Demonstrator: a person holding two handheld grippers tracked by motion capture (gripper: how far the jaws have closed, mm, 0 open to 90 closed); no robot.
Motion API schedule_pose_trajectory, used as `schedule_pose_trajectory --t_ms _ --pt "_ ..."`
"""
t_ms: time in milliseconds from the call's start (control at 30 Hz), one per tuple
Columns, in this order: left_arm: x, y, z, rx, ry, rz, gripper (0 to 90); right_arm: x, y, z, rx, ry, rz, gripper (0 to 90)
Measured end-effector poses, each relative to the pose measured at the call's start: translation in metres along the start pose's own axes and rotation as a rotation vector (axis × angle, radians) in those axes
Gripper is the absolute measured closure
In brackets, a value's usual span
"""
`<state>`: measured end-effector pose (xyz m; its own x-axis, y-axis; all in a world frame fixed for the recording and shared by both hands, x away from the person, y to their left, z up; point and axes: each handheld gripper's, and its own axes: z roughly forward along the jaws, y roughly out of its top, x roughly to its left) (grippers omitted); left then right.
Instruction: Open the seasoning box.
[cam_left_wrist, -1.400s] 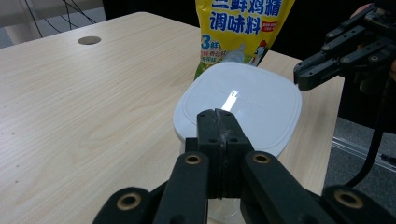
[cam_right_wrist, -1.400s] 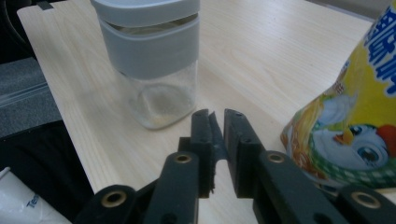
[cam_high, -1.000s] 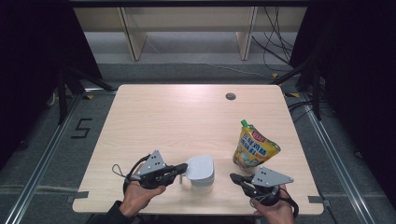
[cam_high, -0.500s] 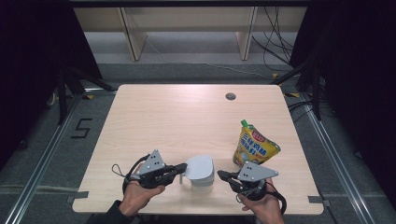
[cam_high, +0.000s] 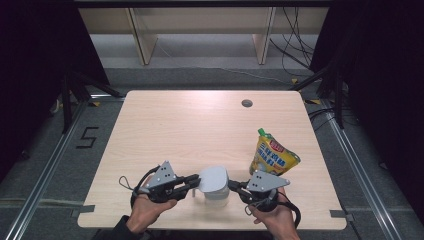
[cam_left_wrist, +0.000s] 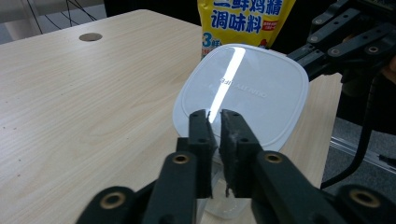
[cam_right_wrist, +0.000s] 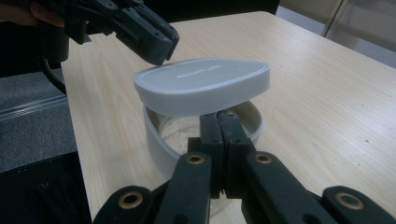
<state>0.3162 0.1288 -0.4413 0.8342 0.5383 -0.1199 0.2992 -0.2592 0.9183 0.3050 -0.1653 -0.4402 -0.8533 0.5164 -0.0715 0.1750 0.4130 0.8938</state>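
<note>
Lid (cam_right_wrist: 201, 86) sits tilted on the tub (cam_right_wrist: 156, 140), between both tongs. Left tongs (cam_left_wrist: 215, 122) have just cracked open a little, nothing pinched; right tongs (cam_right_wrist: 219, 122) are closed under the lid's edge. I'd pry up gently and brace the tub.

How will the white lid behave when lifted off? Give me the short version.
The lid looks like rigid moulded plastic and keeps its shape while tilted over the container, so it is probably stiff and light. Its glossy top reflects a bright streak, so it may be slippery. The container holds pale powder, so a jolt could spill some.
</note>
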Motion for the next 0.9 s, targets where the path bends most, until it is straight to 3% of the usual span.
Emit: schedule_pose_trajectory --t_ms 133,167,333,433,467,533,567,600,733,767,800,833,867,900 --pt "0.0 -0.008 -0.007 0.016 0.021 -0.012 62.2 0.001 0.004 0.001 -0.001 0.002 -0.015 90.0" --pt "0.002 -0.011 -0.009 0.026 0.027 0.017 58.6 0.002 0.006 0.002 -0.008 0.006 -0.01 90.0" --pt "0.006 -0.033 -0.019 0.069 0.04 -0.013 43.9 0.004 0.011 0.005 -0.017 0.004 -0.024 89.9" --pt "0.007 -0.04 -0.024 0.099 0.042 0.032 39.5 0.007 0.016 0.008 -0.015 0.011 -0.04 89.9" --pt "0.004 -0.042 -0.024 0.097 0.042 -0.004 37.9 0.008 0.019 0.01 -0.024 0.0 -0.044 89.9" --pt "0.004 -0.045 -0.025 0.106 0.045 0.038 35.7 0.011 0.022 0.012 -0.021 0.007 -0.042 89.8" --pt "0.002 -0.049 -0.025 0.104 0.046 0.003 34.6 0.011 0.025 0.013 -0.024 0.013 -0.059 89.8" --pt "0.002 -0.05 -0.026 0.115 0.046 0.016 34.3 0.013 0.027 0.014 -0.032 0.01 -0.065 89.8" --pt "0.002 -0.055 -0.027 0.127 0.055 0.002 32.6 0.019 0.034 0.018 -0.035 0.018 -0.091 89.5" --pt "0.004 -0.055 -0.028 0.132 0.048 0.025 32.6 0.02 0.036 0.019 -0.037 0.011 -0.086 89.5" --pt "0.003 -0.057 -0.029 0.128 0.059 0.003 32.4 0.021 0.037 0.02 -0.035 0.017 -0.088 89.5" --pt "0.005 -0.057 -0.03 0.13 0.054 0.021 32.2 0.022 0.038 0.02 -0.027 0.023 -0.09 89.5" --pt "0.004 -0.058 -0.031 0.139 0.058 0.0 31.7 0.023 0.039 0.022 -0.035 0.021 -0.104 89.5" --pt "0.006 -0.059 -0.031 0.148 0.06 0.01 31.5 0.023 0.039 0.022 -0.035 0.025 -0.102 89.5"
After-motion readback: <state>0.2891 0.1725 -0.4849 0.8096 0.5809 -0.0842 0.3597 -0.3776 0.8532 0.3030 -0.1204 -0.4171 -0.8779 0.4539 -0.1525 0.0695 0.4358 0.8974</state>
